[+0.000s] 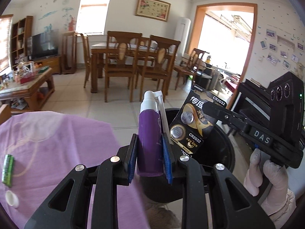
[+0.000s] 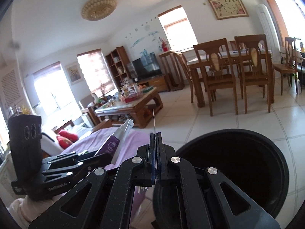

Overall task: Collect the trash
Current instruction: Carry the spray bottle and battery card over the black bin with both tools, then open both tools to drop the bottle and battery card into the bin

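Left wrist view. Your left claw (image 1: 150, 152): closed on a purple spray bottle (image 1: 148, 133), upright between the blue pads (image 1: 166, 152). Just right of the claw: a battery card (image 1: 192, 122), pinched at its upper edge by your right claw (image 1: 206, 105). Behind and below both: a black bin (image 1: 225, 148). Left of the claw: lilac cloth (image 1: 57, 143) carrying a green strip (image 1: 7, 169) and a white cap (image 1: 11, 198).

Right wrist view. Your right claw (image 2: 156, 143): jaws narrow, clamped on the card (image 2: 154, 120), seen edge-on. Right of it: the bin (image 2: 266, 171), mouth open. Left of it: your left claw (image 2: 99, 155) with the bottle (image 2: 110, 147).
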